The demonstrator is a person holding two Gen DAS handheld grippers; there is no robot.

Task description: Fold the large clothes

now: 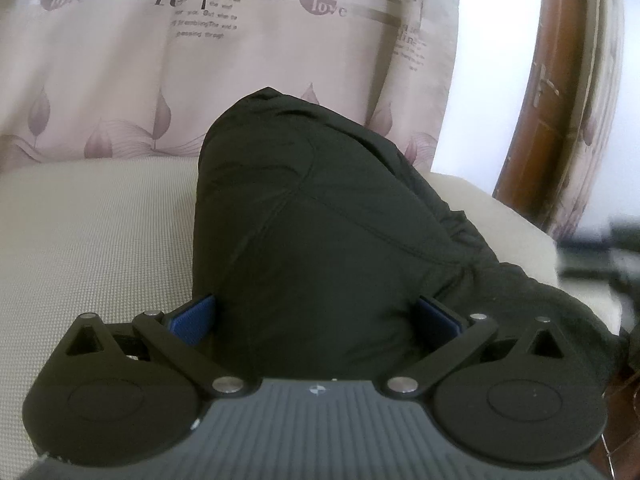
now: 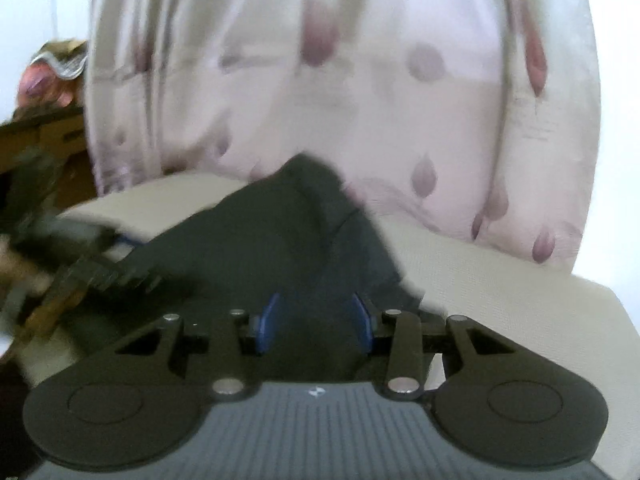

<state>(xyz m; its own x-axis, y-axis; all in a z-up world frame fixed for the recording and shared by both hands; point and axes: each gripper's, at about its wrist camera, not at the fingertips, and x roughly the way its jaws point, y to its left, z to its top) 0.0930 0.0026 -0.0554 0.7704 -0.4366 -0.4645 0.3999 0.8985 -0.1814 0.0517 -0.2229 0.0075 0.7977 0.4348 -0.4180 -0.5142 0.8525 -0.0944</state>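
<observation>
Left gripper point(image 1: 316, 316): clamped on a bunched fold of the black garment point(image 1: 320, 208), which rises ahead of its blue pads point(image 1: 196, 318) | Right gripper point(image 2: 316, 320): blurred, garment between its pads, grip impossible to tell | Beige cushion point(image 1: 92, 220) beneath, leaf-print curtain point(image 1: 140, 60) beyond.

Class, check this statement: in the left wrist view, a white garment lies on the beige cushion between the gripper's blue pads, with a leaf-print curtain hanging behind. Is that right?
Not quite. The garment is black, not white, as the left wrist view shows. The rest holds: it lies on the beige cushion between the left gripper's blue pads, with the leaf-print curtain hanging behind.
</observation>
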